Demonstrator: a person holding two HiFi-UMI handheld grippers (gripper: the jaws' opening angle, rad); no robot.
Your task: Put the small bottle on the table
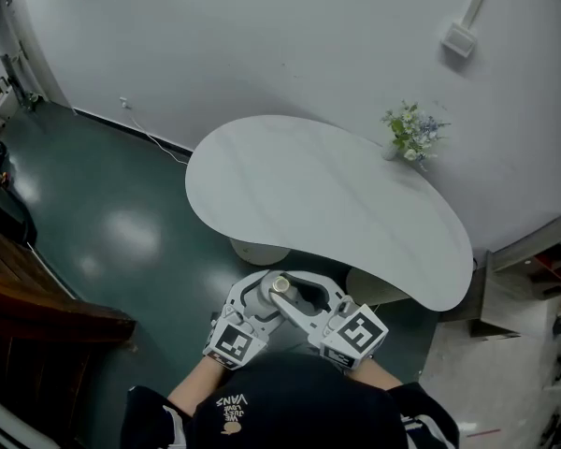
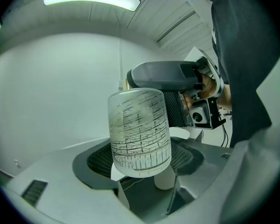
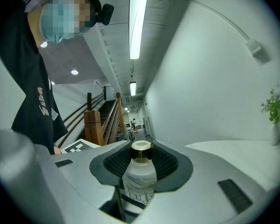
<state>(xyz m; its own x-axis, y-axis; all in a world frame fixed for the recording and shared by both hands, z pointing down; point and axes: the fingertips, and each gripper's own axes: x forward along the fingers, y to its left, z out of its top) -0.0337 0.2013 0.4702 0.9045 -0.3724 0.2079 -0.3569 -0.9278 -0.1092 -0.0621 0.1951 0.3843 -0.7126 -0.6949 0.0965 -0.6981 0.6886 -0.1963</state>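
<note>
Counting in the head view: one small bottle (image 1: 280,285), two grippers, one white table (image 1: 290,185), one vase of flowers (image 1: 411,134).

- The bottle is held in the air at the near side of the scene, close to the person's body. It is short of the table's near edge and above the dark floor (image 1: 103,213), and no part of it touches the tabletop.
- left gripper (image 1: 265,290): in the left gripper view the frosted, line-printed bottle body is seen between the two mesh pads (image 2: 100,160). No gap is seen on either side, so the jaws are recorded as clamped on it. The white cap is seen at the low end in that view.
- right gripper (image 1: 299,296): in the right gripper view the jaws are closed on the same bottle. The gold collar and white cap are seen between the pads and the body is nearer the camera.
- The two marker cubes are seen side by side, one per gripper.
- The vase is noted at the far right edge of the table, against the wall.
- One white box (image 1: 459,38) is noted on the far wall.
</note>
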